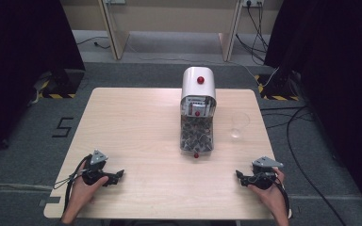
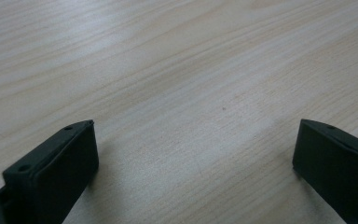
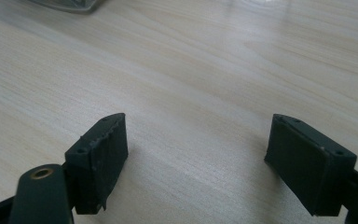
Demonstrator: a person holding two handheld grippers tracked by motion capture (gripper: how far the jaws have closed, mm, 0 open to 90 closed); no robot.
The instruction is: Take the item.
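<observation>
Pale wood table on grey carpet.

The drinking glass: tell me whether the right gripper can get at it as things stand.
Probably yes. The right gripper rests open near the table's front edge, and the glass stands farther back on the same side, apart from the white dispenser. Only bare tabletop lies between them.

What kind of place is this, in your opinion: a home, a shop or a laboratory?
Most likely a laboratory or recording room. A bare wooden table stands on grey carpet between black curtains, with hazard tape and loose cables on the floor, and a number marked beside the table.
</observation>
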